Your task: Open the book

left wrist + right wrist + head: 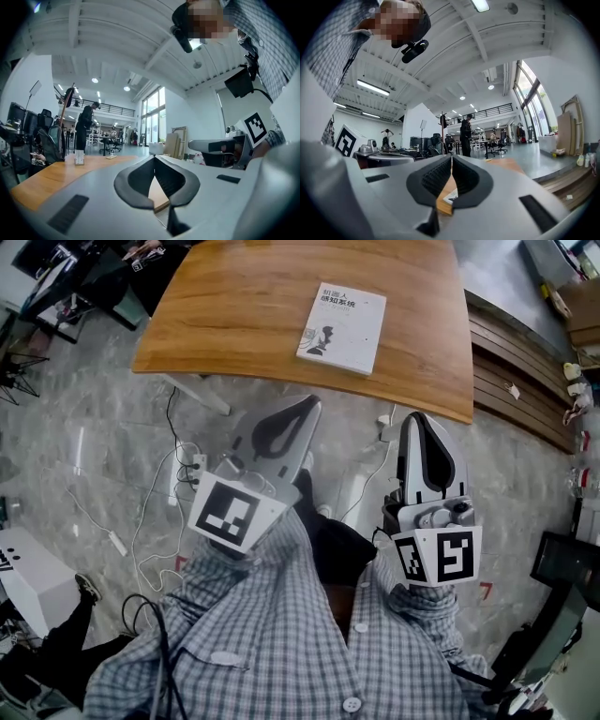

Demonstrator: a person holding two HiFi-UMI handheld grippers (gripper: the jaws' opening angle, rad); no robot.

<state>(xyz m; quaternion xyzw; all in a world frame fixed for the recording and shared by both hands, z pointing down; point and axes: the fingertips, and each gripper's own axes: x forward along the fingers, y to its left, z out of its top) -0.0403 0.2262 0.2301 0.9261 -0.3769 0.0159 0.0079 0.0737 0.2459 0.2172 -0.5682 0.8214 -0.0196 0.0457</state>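
A closed white book (342, 327) lies flat on the wooden table (225, 315), near its front edge. Both grippers hover short of that edge, below the tabletop in the head view, pointing toward it. My left gripper (314, 401) is shut with nothing in it; in its own view the jaws (154, 157) meet at the tip, with the table edge (159, 197) showing in the gap behind them. My right gripper (417, 416) is also shut and empty; through its jaws (451, 157) I see a corner of the book (450, 198) on the table edge.
Cables and a power strip (117, 543) lie on the grey floor under the table's front left. A white box (28, 582) stands at the left. Wooden slats (516, 381) run along the right. A person (466, 133) stands far behind the table.
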